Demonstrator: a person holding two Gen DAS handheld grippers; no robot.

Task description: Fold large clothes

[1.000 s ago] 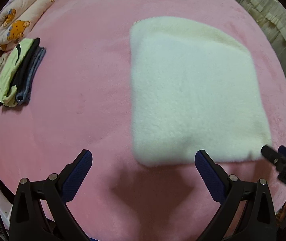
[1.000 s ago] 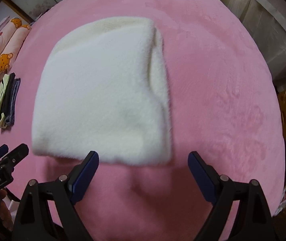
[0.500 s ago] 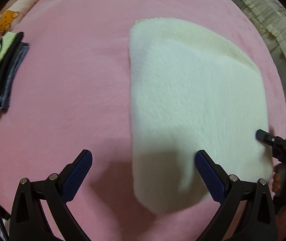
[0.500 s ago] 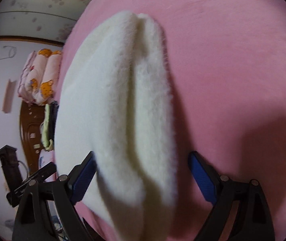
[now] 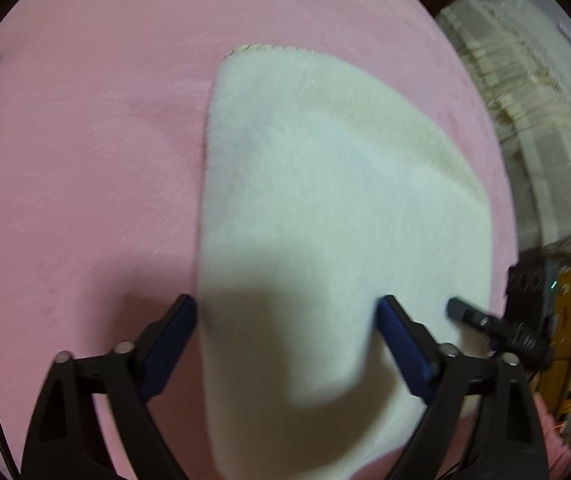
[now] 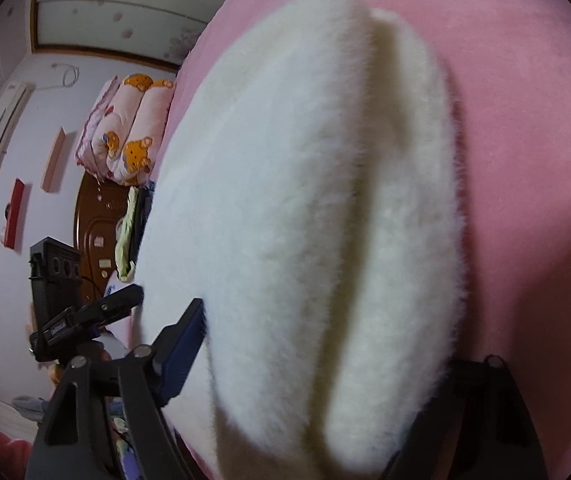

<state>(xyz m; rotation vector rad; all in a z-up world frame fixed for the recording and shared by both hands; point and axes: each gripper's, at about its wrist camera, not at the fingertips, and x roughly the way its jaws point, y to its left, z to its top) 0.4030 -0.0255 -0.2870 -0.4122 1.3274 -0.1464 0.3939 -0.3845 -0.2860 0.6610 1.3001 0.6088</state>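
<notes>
- Fleece garment, cream-white and folded into a thick pad, lies on the pink bed cover; its near end is under both grippers.
- Its left edge runs straight up the left wrist view, with broad bare pink plush to the left of it; its far edge shows a thin stitched hem; its right side curves close to the bed's right edge, beside a pale fringed curtain.
- In the right wrist view the fleece garment shows two long rounded folds with a shallow crease between them, the pile long and fuzzy; open pink cover lies to its right.
- The left gripper straddles the garment's near left edge: jaws wide and closing, left pad over pink cover, right pad over fleece, neither clearly pressing.
- The right gripper has the garment's near end bulging between its jaws, which are closing; the right finger is mostly hidden behind the pile, so whether the pads press I cannot tell.
- Beyond the garment's left side sit a bear-print quilt roll, a stack of folded clothes and a brown wooden headboard.
</notes>
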